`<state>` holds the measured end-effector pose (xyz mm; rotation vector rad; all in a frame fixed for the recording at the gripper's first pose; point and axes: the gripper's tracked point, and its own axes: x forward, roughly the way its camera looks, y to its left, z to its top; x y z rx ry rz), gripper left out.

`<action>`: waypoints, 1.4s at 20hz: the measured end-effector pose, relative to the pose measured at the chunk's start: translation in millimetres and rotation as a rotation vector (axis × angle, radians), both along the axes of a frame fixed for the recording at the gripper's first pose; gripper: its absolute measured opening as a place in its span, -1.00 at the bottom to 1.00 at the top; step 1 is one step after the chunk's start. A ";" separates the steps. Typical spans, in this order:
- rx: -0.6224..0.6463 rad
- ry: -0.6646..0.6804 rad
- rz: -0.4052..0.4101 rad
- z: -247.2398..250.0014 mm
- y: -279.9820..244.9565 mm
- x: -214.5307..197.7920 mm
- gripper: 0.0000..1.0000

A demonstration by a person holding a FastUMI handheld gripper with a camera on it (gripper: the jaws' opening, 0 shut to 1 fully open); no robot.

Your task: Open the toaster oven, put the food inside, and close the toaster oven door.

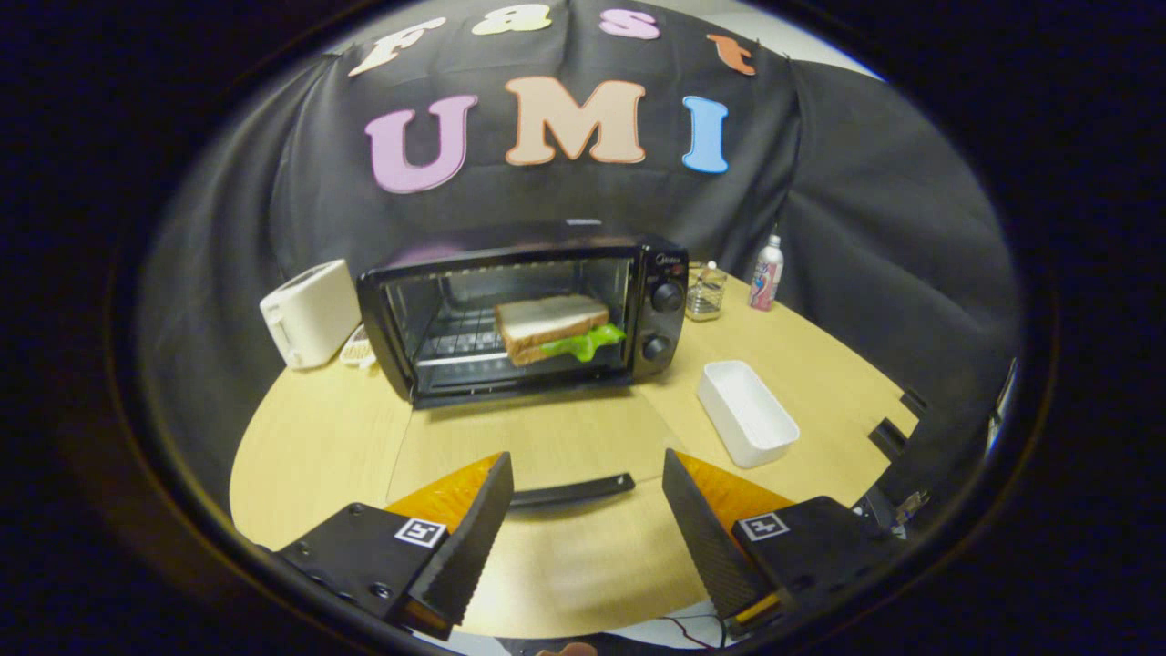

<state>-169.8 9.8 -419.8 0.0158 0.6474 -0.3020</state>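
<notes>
Currently gripper (pixel 583 510) spread wide, holding nothing, above wooden table (pixel 310 446); sandwich (pixel 556 330) inside open toaster oven (pixel 537 310); white tray (pixel 747 412) beside it.

The handheld two-finger gripper (pixel 588 510) hangs low over the pale wooden table (pixel 310 456), its fingers spread wide apart, gripping nothing, both tips above the tabletop.

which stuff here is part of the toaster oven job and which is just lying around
Job: black toaster oven, door down, black handle; sandwich with green lettuce inside; open gripper.

Lying about: white toaster, white rectangular tray, small glass jar, pink bottle.
</notes>
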 end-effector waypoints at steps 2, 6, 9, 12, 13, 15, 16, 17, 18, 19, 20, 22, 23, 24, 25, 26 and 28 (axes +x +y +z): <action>-0.005 0.033 0.016 -11.6 7.2 -11.7 1.00; 0.006 0.100 0.030 -43.9 12.6 -24.6 1.00; 0.021 0.139 0.031 -63.8 16.5 -29.0 1.00; 0.027 0.151 0.045 -77.0 20.6 -23.9 1.00; 0.036 0.153 0.049 -80.6 22.4 -20.6 1.00; 0.052 0.157 0.057 -88.9 26.3 -15.6 1.00; 0.054 0.165 0.062 -93.6 27.1 -15.2 1.00; 0.050 0.171 0.068 -96.9 27.5 -14.2 1.00; 0.046 0.181 0.078 -101.4 28.7 -13.3 1.00; 0.040 0.188 0.088 -104.0 29.2 -11.9 1.00; 0.038 0.189 0.098 -104.9 30.3 -9.4 1.00; 0.040 0.182 0.106 -104.0 32.5 -1.0 1.00; 0.046 0.171 0.109 -100.2 33.7 4.7 1.00; 0.042 0.184 0.106 -102.1 31.9 5.0 1.00; 0.037 0.180 0.108 -98.7 32.1 3.2 1.00; 0.037 0.168 0.105 -95.1 32.0 4.4 1.00; 0.050 0.138 0.095 -84.3 32.9 5.0 1.00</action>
